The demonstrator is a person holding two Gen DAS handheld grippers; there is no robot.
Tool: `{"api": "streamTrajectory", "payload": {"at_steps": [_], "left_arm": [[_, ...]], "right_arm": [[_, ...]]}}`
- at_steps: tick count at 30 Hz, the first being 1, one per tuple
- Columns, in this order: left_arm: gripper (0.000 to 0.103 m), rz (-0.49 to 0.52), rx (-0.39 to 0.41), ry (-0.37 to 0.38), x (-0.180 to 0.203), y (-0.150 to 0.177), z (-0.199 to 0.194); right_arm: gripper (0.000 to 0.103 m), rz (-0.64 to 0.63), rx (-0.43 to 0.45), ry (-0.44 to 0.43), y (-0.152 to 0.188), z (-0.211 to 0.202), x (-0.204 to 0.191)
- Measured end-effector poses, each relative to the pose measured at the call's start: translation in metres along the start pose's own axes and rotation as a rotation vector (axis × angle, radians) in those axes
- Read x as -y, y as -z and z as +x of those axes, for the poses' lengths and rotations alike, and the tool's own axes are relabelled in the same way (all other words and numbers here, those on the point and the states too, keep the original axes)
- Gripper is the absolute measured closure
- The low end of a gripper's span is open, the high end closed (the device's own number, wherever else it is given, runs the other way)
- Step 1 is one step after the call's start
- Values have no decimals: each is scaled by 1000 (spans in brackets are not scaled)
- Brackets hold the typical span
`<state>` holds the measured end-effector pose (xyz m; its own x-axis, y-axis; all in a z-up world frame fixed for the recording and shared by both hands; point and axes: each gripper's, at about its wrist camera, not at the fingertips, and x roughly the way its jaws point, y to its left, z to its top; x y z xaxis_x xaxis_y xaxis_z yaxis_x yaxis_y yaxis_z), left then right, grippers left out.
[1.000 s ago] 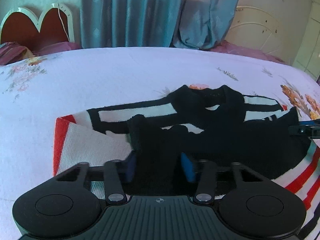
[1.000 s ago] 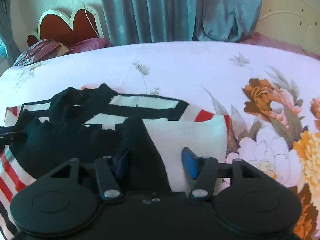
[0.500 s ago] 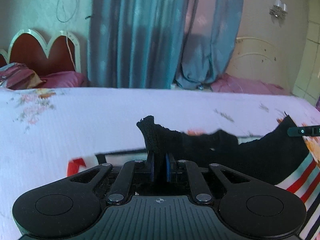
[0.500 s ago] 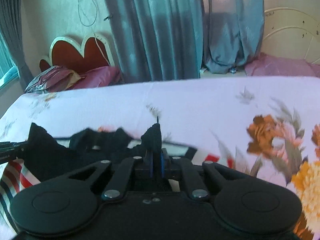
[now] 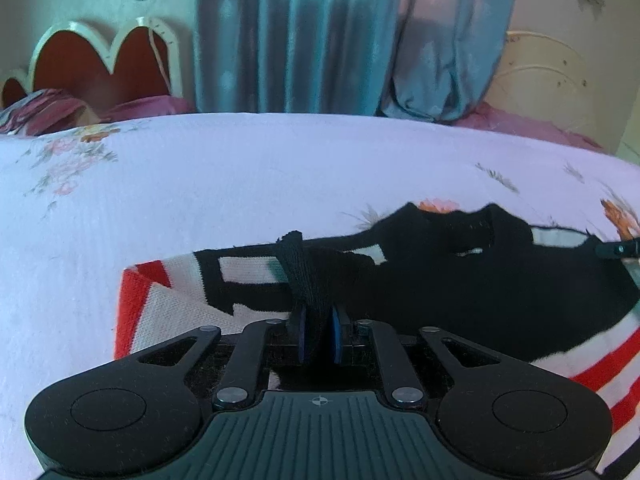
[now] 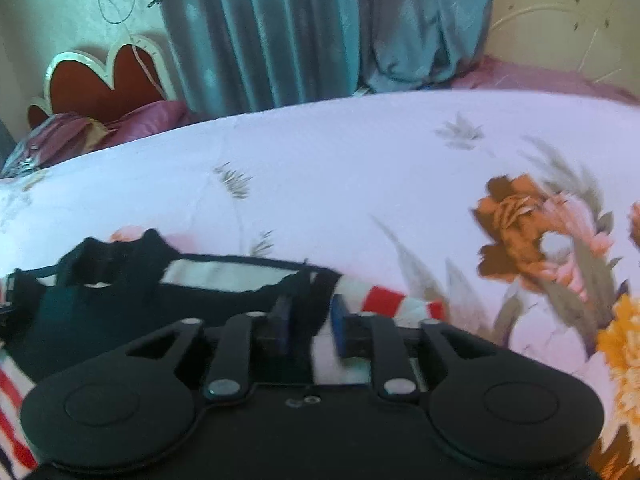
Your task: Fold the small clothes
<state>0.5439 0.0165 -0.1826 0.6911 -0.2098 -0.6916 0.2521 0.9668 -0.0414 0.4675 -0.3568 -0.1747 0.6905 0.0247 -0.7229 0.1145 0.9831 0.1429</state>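
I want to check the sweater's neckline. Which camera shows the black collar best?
The left wrist view: the black collar sits sharp, both raised sides visible above the dark body. The right wrist view shows the collar too, but motion-blurred at far left.

No legible text, label, brand name or number appears in either wrist view. The only sign is a small round crosshair mark [image 5: 319, 401] stamped at the centre of the left gripper's ribbed housing, just behind its jaws. The striped sweater [image 5: 472, 292] on the bed carries bold black-and-white bands resembling letter shapes, but no word can be made out from them in either view.
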Motion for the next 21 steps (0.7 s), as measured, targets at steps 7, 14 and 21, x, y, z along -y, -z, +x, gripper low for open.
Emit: {"api": "streamTrajectory", "payload": {"at_steps": [7,14,21], "left_arm": [[54,30,103,-64,-10,3,-42],[54,78,117,84,19,12,-73],[54,97,36,54,37,36,-47]], "right_arm": [[67,-17,98,32,-2,-38,-3],[68,-120,67,-96,25,-61,-53],[72,-216,18,-113,56,-50,-99]]}}
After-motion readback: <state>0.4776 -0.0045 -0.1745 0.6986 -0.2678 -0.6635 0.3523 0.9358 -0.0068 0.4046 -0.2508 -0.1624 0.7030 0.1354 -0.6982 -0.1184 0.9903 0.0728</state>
